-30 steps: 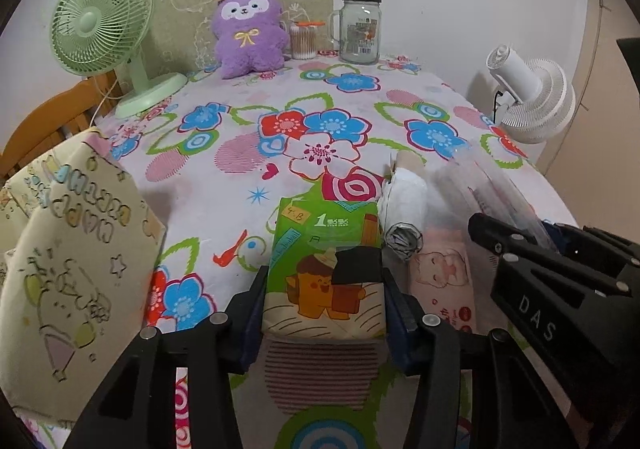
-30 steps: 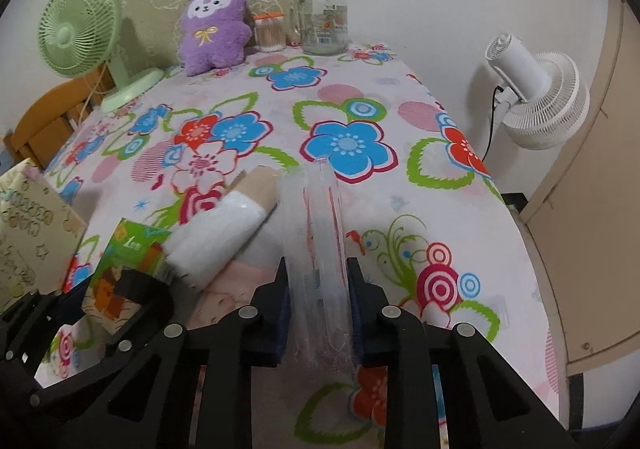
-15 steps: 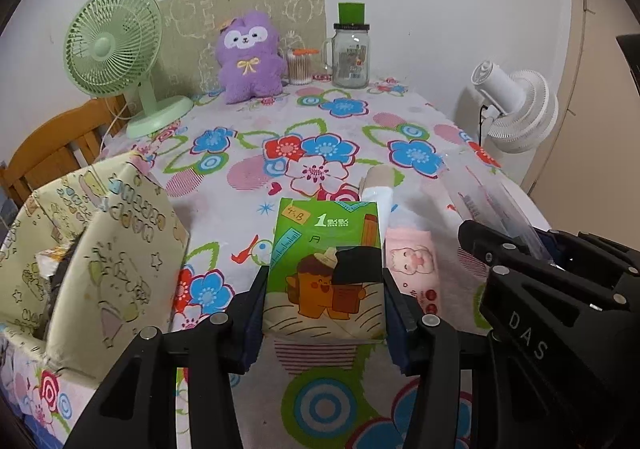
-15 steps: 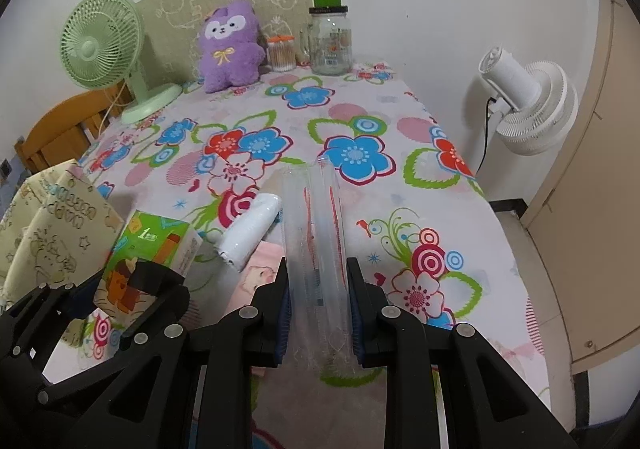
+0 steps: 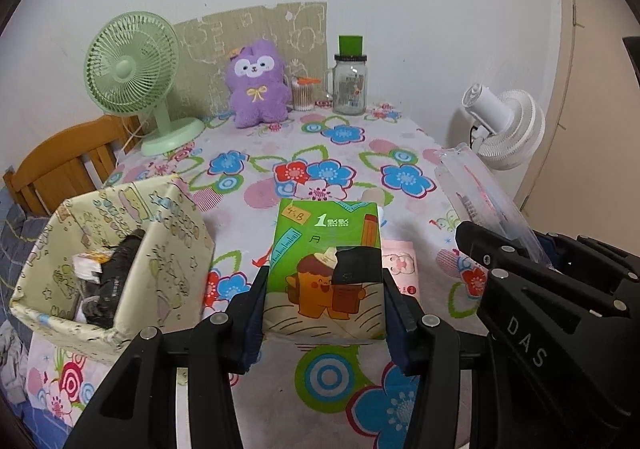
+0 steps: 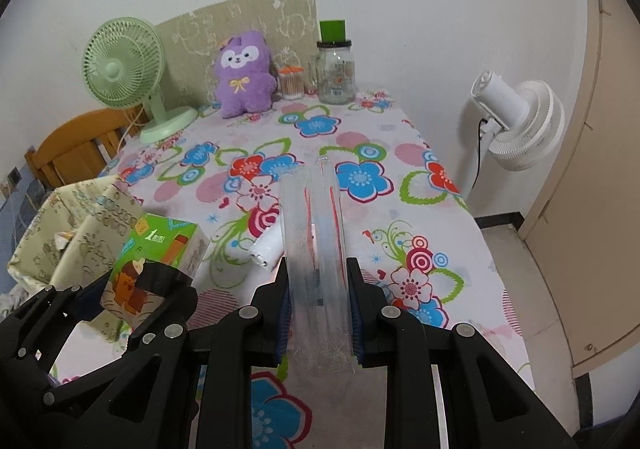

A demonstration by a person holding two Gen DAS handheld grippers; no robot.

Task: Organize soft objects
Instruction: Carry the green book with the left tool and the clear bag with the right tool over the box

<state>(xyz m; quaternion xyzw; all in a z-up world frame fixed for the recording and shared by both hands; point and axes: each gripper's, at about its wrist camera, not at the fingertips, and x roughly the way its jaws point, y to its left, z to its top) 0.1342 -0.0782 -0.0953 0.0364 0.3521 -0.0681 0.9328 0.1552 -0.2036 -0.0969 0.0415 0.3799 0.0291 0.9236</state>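
My left gripper (image 5: 323,301) is shut on a green tissue pack (image 5: 326,265) and holds it above the flowered table. The pack also shows in the right wrist view (image 6: 156,261). My right gripper (image 6: 318,309) is shut on a clear plastic packet (image 6: 316,241) with red lines, also seen in the left wrist view (image 5: 484,201). A pale yellow storage box (image 5: 120,261) stands at the left with dark items inside. A pink tissue pack (image 5: 400,269) and a white roll (image 6: 268,247) lie on the table below.
A purple plush (image 5: 258,83), a cotton-swab jar (image 5: 303,93) and a glass jar with green lid (image 5: 350,81) stand at the far edge. A green desk fan (image 5: 132,73) is far left. A white fan (image 5: 504,125) stands off the table's right edge. A wooden chair (image 5: 68,165) is left.
Both grippers have risen and pulled back with their loads. The table looks farther away, and the yellow box's open top has come into view at the left.
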